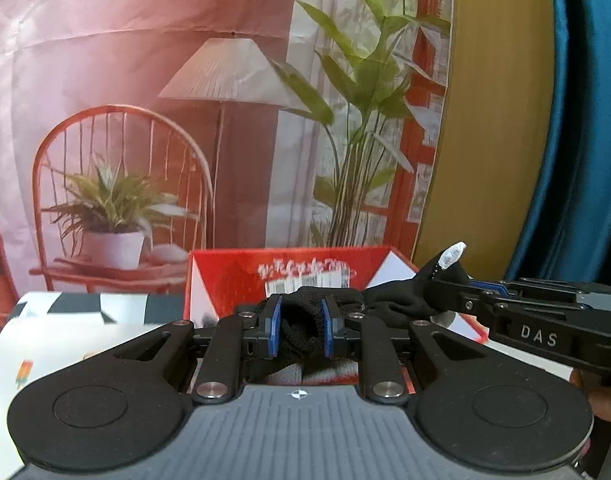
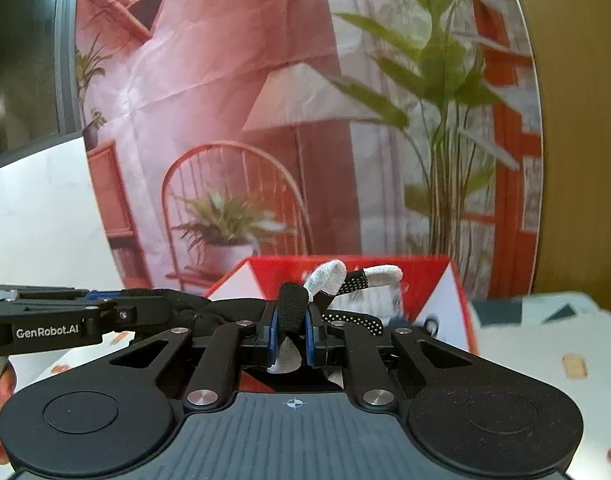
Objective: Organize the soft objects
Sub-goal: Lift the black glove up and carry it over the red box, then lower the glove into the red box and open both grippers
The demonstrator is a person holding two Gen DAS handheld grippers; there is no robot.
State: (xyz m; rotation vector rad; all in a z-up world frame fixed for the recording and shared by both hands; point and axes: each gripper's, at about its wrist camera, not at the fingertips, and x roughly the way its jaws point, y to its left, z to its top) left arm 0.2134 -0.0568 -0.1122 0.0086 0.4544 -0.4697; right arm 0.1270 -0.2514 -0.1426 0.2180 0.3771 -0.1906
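Observation:
A black knit glove [image 1: 387,305] with white fingertips hangs stretched between both grippers, above an open red-and-white box [image 1: 233,280]. My left gripper [image 1: 301,323] is shut on its bunched cuff. The right gripper [image 1: 439,280] comes in from the right, pinching the finger end, with one white tip poking up. In the right wrist view my right gripper [image 2: 292,322] is shut on a black glove [image 2: 292,306] finger, and the white-tipped fingers splay out beyond it. The left gripper [image 2: 161,302] reaches in from the left. The red box [image 2: 425,276] lies just behind.
Grey-white fabric [image 1: 329,374] lies in the box under the left gripper. The box stands on a white patterned tabletop [image 2: 545,344]. A printed backdrop [image 1: 145,100] of a chair, lamp and plants hangs close behind. A blue curtain [image 1: 577,120] is at the right.

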